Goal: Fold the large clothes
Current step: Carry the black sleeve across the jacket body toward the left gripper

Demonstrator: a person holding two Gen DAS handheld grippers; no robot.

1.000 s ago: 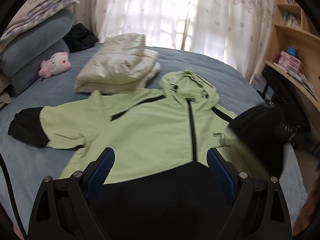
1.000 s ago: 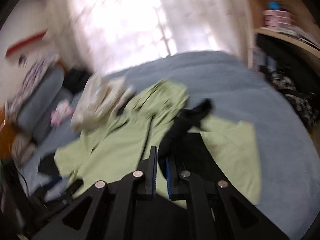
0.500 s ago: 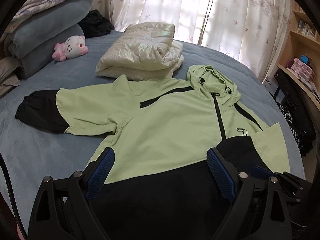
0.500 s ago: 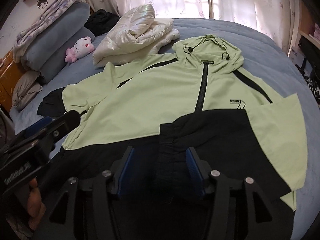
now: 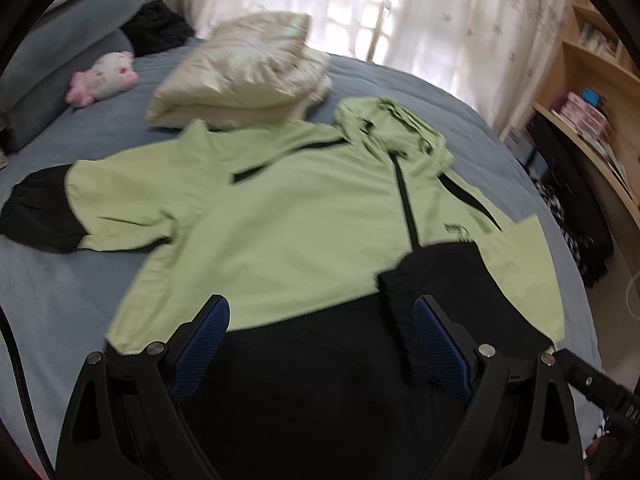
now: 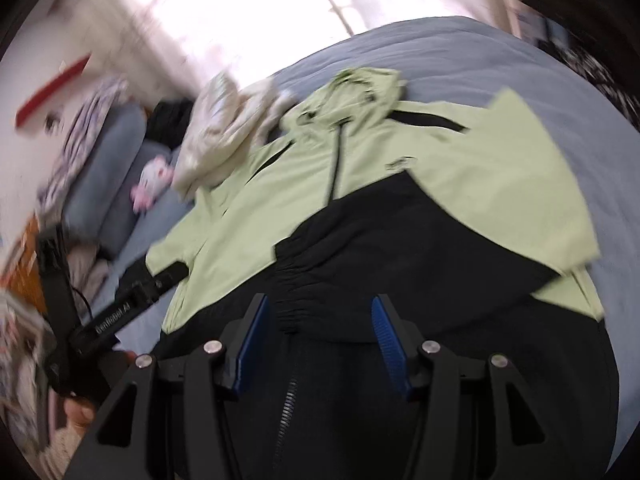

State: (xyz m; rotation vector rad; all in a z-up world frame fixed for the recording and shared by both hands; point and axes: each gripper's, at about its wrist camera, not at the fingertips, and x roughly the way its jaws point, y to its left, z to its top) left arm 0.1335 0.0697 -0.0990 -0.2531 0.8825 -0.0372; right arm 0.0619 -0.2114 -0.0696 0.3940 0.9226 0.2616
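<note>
The green-and-black hooded jacket (image 5: pixel 304 216) lies front up across the blue bed (image 5: pixel 60 304), and its right sleeve is folded in over the black lower panel, cuff (image 5: pixel 396 300) lying on the front. From the left wrist I see my left gripper (image 5: pixel 320 344) spread wide above the black hem with nothing between the fingers. That view alone gives me the other sleeve stretched out flat, its black cuff (image 5: pixel 36 216) at the bed's edge, and the shelves (image 5: pixel 592 80) by the curtain. The folded cream jacket (image 5: pixel 244 72) sits just behind the hood and a pink plush toy (image 5: pixel 104 78) lies beside the grey pillows.

The right wrist view is blurred. My right gripper (image 6: pixel 318 340) has its fingers parted about halfway, with the gathered cuff (image 6: pixel 292 300) lying just ahead of them, touching neither pad. Only this view shows the left gripper from outside (image 6: pixel 128 304), low at the left, with a bit of hand (image 6: pixel 80 412) under it.
</note>
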